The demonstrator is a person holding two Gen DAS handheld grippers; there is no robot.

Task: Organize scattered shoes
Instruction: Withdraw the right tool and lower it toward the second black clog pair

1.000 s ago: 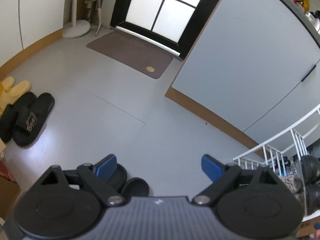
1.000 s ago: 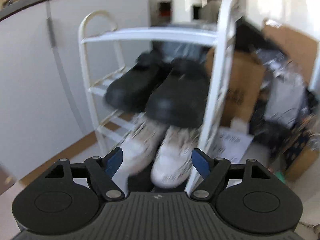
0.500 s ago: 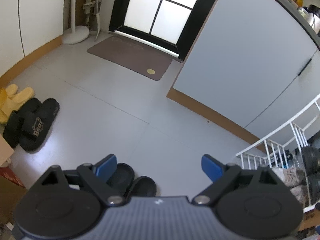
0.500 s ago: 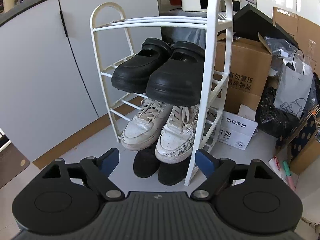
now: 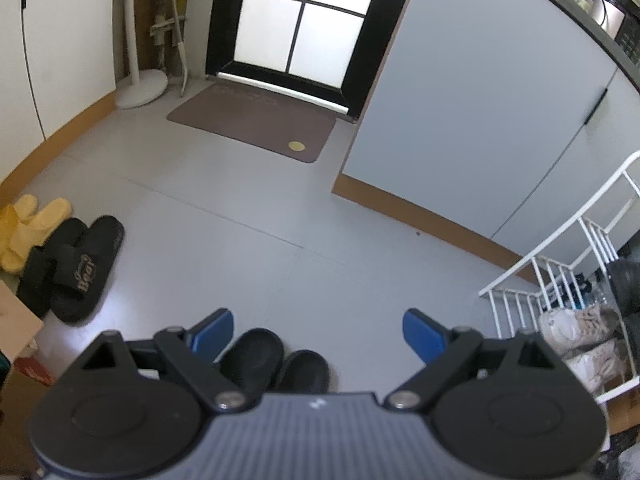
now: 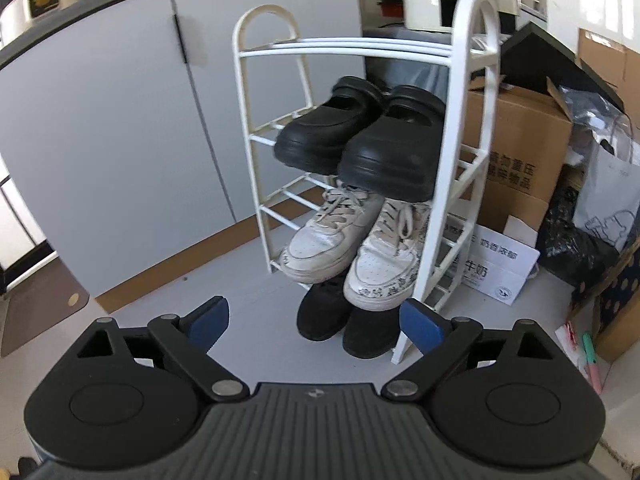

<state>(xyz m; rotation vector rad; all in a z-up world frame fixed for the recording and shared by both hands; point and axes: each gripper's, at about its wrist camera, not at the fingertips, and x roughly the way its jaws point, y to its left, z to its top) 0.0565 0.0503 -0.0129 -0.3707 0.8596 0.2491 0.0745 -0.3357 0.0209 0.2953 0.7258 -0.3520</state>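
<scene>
My left gripper is open above the grey floor, just over a pair of plain black slippers lying side by side. Farther left lie black slides with gold lettering and yellow slippers. My right gripper is open, facing a white shoe rack. On the rack stand black clogs over white sneakers, with black shoes at floor level. The same white shoe rack shows at the right edge of the left wrist view.
A brown doormat lies before a glass door. Grey cabinets line the right side. Cardboard boxes, a white milk box and bags crowd the rack's right. A fan stand is in the corner.
The left wrist view has pulled back and tilted up, showing more of the black slippers and door. The right wrist view steadied from blur and shifted left of the rack.
</scene>
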